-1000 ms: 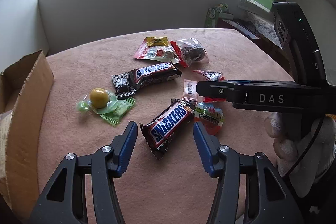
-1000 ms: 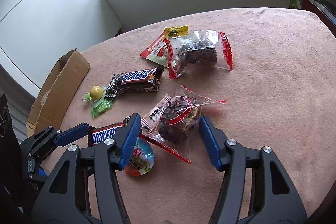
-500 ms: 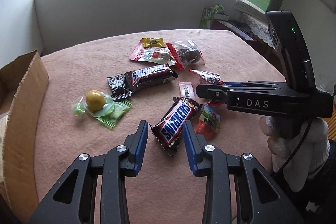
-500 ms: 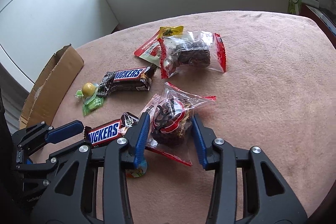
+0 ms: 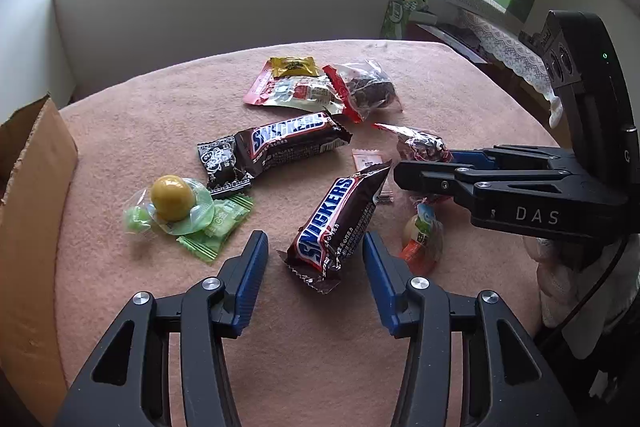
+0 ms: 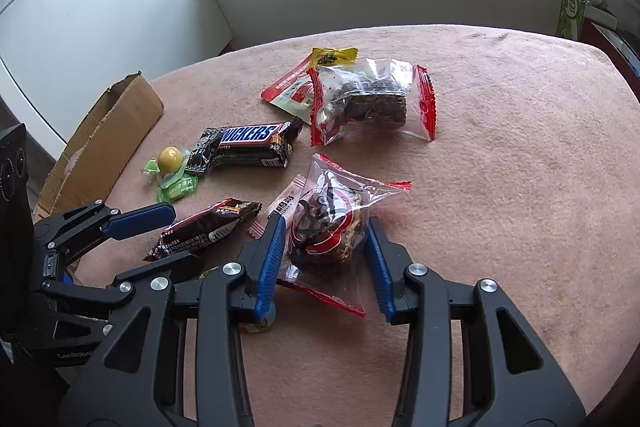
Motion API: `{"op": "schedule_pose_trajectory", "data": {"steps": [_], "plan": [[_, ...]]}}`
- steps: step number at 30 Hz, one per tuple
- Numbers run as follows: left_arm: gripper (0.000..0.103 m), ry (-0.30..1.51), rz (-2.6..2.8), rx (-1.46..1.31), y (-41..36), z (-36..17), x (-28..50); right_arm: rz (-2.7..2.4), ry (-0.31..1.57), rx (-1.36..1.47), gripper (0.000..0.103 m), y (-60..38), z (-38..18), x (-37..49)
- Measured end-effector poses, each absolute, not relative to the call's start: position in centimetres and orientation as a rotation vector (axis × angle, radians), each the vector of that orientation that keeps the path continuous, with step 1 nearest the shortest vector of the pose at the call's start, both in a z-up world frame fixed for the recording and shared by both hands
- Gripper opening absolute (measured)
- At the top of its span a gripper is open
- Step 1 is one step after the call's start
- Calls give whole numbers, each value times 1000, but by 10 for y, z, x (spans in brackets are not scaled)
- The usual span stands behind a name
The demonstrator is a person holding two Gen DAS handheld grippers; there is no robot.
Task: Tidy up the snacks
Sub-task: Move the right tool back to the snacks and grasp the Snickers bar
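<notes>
Since half a second ago the left gripper [image 5: 312,249] has widened again, and the near Snickers bar [image 5: 336,223] between its fingers has turned and tipped, its far end now raised off the table [image 5: 460,99]; the fingers stand spread, the left one clear of the wrapper, the right one at or just beside its edge. The right gripper [image 6: 326,227] has kept its width; its pads press both sides of the clear red-edged cake packet [image 6: 340,187], which sits near the middle of the table, just beside the bar.

The bar should be light and fairly stiff, but its glossy wrapper looks slippery, which may be why it twisted; the likely best hold is across the middle of its long sides, not on the crimped ends. The packet is soft, puffy film round a crumbly dark cake; a gentle pinch on the cake's body, not the loose film, seems safest. The cardboard box [image 5: 36,207] waits at the table's left edge.
</notes>
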State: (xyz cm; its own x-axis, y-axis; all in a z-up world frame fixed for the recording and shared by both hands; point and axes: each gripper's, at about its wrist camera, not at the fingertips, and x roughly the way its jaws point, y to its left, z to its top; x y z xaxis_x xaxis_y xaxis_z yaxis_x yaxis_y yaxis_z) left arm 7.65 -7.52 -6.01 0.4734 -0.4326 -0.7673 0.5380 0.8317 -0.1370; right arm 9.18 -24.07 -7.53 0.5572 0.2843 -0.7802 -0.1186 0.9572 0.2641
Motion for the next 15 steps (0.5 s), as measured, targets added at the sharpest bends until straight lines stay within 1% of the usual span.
{"op": "schedule_pose_trajectory", "data": {"steps": [1,2,15], "plan": [[57,892,-596,131,-76,-59,76,239,952,188,42,-241,-75,92],[60,888,-599,134,-77,-59,76,239,952,188,42,-241,-75,92],[60,921,-642,164,-89,-65,84,237,951,194,41,-241,-76,92]]}}
